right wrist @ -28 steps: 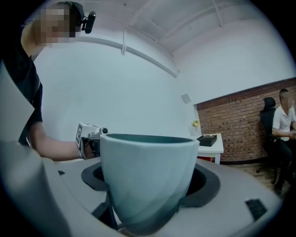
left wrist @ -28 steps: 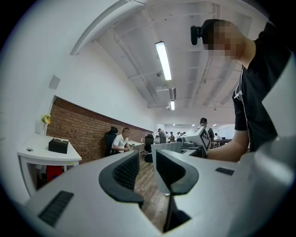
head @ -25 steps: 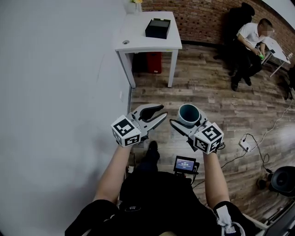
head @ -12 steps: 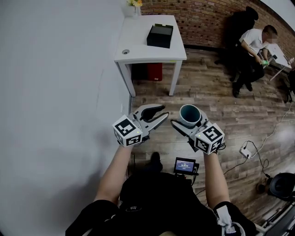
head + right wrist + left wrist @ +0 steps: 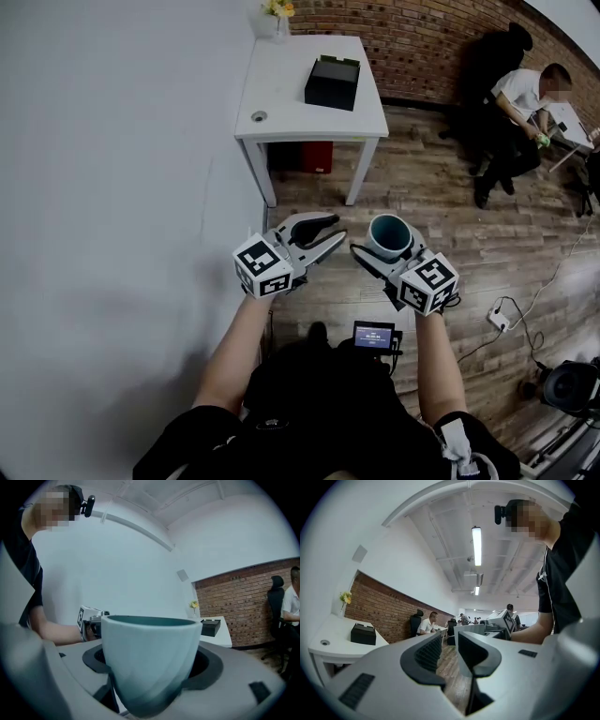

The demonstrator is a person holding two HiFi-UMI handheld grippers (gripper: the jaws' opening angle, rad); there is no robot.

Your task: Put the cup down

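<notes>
1. Head view shows the white surface (image 5: 291,94) bigger and nearer than it was a second ago. The person is walking to it across the wooden floor (image 5: 450,216).
2. The cup (image 5: 388,234) has not changed place in the grip. The right gripper (image 5: 386,247) has its jaws clamped on the cup's sides. The cup sits upright, mouth up, in the air over the floor.
3. The left gripper (image 5: 335,231) is just beside it, as before. Its jaws are a little apart with nothing between them.
4. The surface is still well apart from the cup, so I think the putting-down has not begun. There is bare room near the black box (image 5: 333,82) for the cup.
</notes>
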